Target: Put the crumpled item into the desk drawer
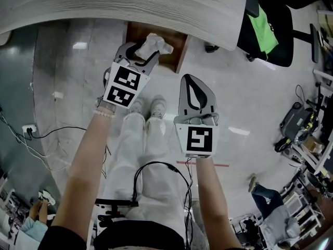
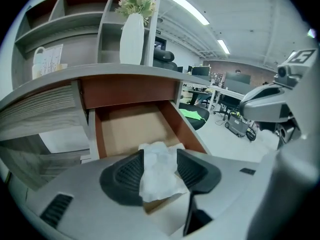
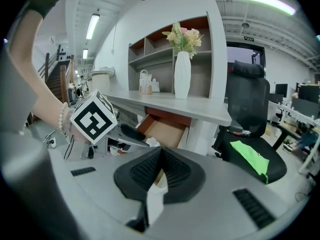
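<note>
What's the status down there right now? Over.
Left gripper open, crumpled paper between its jaws above the open drawer. Right gripper shut, empty. Nothing blocking.

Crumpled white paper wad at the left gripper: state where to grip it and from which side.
Probably best to grip the crumpled white paper wad across its bunched middle, one jaw on each side flank, coming in from behind as the left gripper does. It stands tall and narrow between those parted jaws, above the open brown drawer.

Left gripper [image 1: 144, 51]: tipped forward and down, jaws spread wide!
Right gripper [image 1: 191, 85]: beside it, nearer the body, jaws pressed together.
Left forearm [image 1: 88, 160]: bare, stretched forward.
Right forearm [image 1: 214, 191]: bare, reaching forward too.
</note>
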Motion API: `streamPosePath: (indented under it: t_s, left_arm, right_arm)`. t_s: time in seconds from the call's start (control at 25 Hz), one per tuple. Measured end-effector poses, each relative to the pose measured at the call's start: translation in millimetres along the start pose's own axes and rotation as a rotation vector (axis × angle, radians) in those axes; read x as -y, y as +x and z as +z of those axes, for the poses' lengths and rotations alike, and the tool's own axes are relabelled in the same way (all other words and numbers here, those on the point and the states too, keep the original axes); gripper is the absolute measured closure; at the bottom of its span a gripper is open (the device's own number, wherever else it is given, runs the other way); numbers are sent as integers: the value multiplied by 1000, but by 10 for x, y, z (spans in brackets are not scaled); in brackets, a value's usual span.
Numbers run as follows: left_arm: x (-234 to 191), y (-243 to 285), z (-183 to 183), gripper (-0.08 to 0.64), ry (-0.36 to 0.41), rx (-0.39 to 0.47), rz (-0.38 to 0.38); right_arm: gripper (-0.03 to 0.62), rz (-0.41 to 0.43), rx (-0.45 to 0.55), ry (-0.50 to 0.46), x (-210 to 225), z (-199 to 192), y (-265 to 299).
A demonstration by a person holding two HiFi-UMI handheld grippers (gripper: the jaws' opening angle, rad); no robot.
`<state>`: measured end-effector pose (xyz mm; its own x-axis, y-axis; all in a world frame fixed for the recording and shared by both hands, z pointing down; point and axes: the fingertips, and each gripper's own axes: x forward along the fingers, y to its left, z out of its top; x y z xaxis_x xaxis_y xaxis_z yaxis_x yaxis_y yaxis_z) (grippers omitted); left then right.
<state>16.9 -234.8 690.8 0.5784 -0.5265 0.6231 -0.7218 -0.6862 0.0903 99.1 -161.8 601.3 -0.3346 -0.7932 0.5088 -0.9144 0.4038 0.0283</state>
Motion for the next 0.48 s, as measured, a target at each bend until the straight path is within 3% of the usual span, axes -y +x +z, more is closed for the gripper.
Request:
streamPosePath:
  t_s: [0.24,0.48]
  left_arm:
    - [17,-65,11,351,11,39,-7]
    - [14,-264,59,506,7,107,15]
  right_arm:
    - [588,8,-20,-12,-47,-55,60]
    - [588,1,-10,-12,-76,-46,97]
